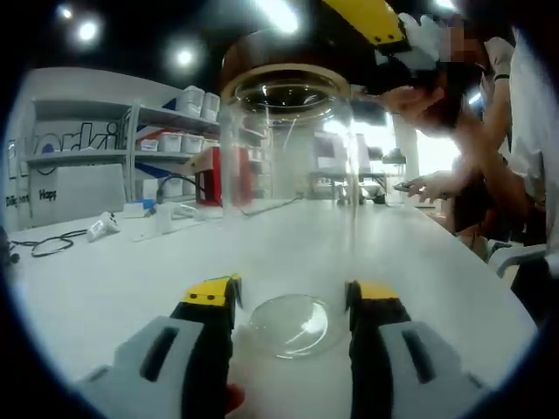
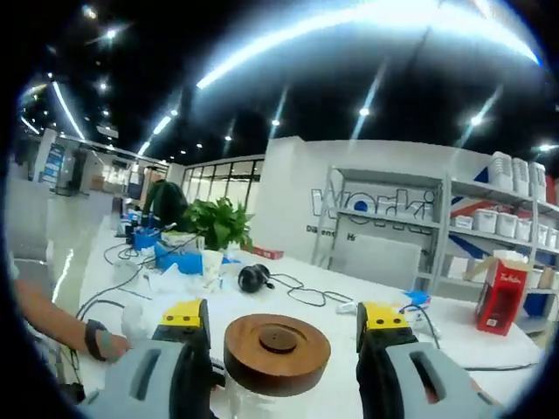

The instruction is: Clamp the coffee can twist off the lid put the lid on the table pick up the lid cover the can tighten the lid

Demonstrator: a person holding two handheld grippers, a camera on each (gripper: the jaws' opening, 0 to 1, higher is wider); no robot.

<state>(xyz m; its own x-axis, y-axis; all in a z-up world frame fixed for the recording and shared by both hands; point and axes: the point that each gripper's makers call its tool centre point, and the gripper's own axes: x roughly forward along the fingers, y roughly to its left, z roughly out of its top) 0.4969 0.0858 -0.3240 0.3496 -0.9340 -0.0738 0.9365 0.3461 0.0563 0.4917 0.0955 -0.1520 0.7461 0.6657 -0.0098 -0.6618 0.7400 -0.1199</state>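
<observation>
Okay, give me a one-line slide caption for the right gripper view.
Right claw open around the brown wooden lid on the glass jar, above a white table with headphones and a plant.

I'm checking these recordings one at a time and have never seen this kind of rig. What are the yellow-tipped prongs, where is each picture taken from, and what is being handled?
No robot here: a person holds a two-jaw gripper in each hand, and a fisheye camera rides on each one, looking forward along its jaws. The left gripper view shows the left gripper down at the base of a clear glass can standing on a white table, one jaw on either side; whether they press the glass I cannot tell. The right gripper looks down at the can's round brown wooden lid, which sits between its jaws, apart from both, so it is open. In the left gripper view that lid sits on the can. Behind are shelves, black headphones and a potted plant.
</observation>
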